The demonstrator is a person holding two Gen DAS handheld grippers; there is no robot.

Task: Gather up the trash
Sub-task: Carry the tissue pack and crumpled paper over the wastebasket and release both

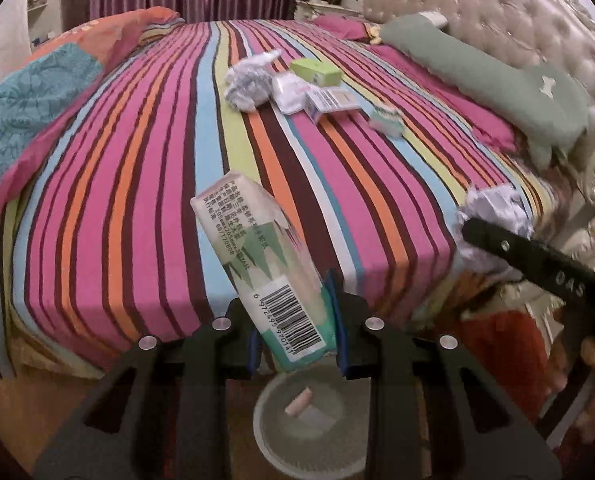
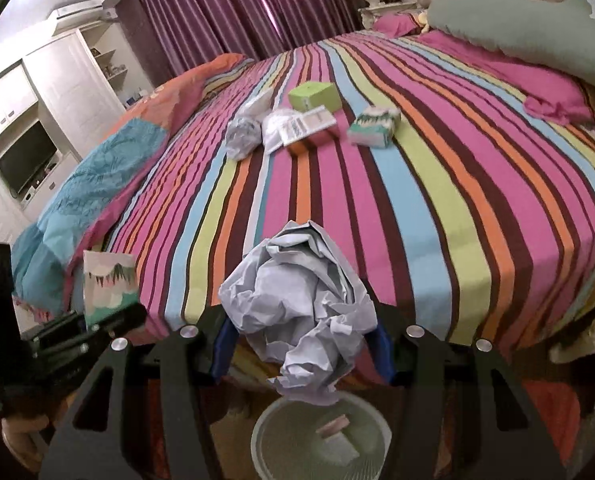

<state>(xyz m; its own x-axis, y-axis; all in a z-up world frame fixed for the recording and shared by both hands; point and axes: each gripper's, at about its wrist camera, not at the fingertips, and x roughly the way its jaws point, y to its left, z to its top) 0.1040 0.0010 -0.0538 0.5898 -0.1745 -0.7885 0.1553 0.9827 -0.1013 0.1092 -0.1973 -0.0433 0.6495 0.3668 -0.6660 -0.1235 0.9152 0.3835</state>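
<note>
My left gripper (image 1: pixel 295 332) is shut on a white and green tissue pack (image 1: pixel 257 256) with a barcode, held above a pale round waste bin (image 1: pixel 269 440) on the floor. My right gripper (image 2: pixel 303 344) is shut on a ball of crumpled white paper (image 2: pixel 297 312), also above the bin (image 2: pixel 273 432), which holds a few small items. More trash lies mid-bed: crumpled paper (image 1: pixel 247 82), a green box (image 1: pixel 315 70), a plastic packet (image 1: pixel 289 90), a barcode box (image 1: pixel 331 102) and a tissue pack (image 1: pixel 385 120). The right gripper with its paper shows in the left view (image 1: pixel 493 216).
The striped bed (image 1: pixel 145 184) fills both views. A blue and orange quilt (image 1: pixel 25 100) lies at left, a green pillow (image 1: pixel 489 76) and tufted headboard (image 1: pixel 517 8) at right. White cabinets with a TV (image 2: pixel 25 164) stand at far left. A red cloth (image 1: pixel 501 352) lies by the bed.
</note>
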